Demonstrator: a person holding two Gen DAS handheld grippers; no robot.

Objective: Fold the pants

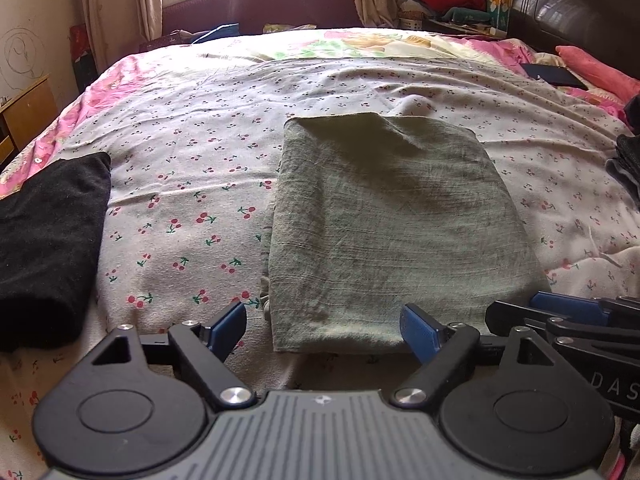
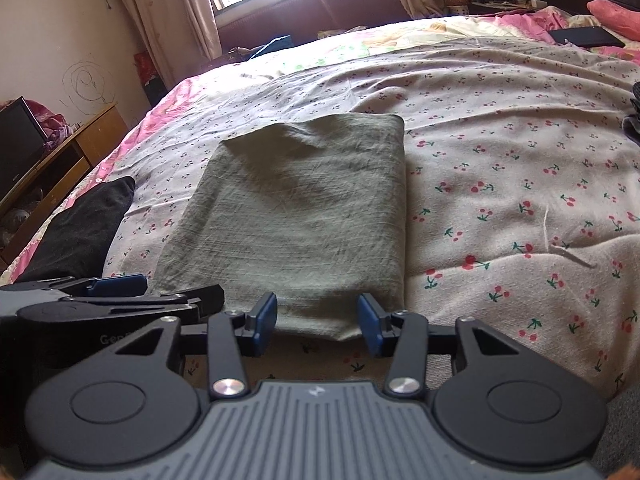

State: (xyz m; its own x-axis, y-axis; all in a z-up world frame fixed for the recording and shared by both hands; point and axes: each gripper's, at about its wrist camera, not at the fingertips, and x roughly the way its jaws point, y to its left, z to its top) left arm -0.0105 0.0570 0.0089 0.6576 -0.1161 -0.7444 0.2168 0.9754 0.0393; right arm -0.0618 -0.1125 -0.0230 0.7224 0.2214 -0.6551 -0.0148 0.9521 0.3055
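The grey-green pants [image 1: 384, 216] lie folded into a flat rectangle on the cherry-print bedsheet [image 1: 192, 168]; they also show in the right wrist view [image 2: 296, 220]. My left gripper [image 1: 324, 330] is open and empty, its blue pads either side of the fold's near edge, just above it. My right gripper [image 2: 316, 320] is open and empty at the same near edge, towards its right corner. The right gripper shows in the left wrist view [image 1: 568, 316] at the lower right; the left gripper shows in the right wrist view [image 2: 120, 288] at the lower left.
A folded black garment [image 1: 44, 236] lies on the bed to the left. Dark clothes [image 1: 628, 164] sit at the right edge. A dark flat object [image 1: 554, 76] and a pink pillow [image 1: 600, 70] lie near the headboard. A wooden cabinet [image 2: 60, 168] stands left of the bed.
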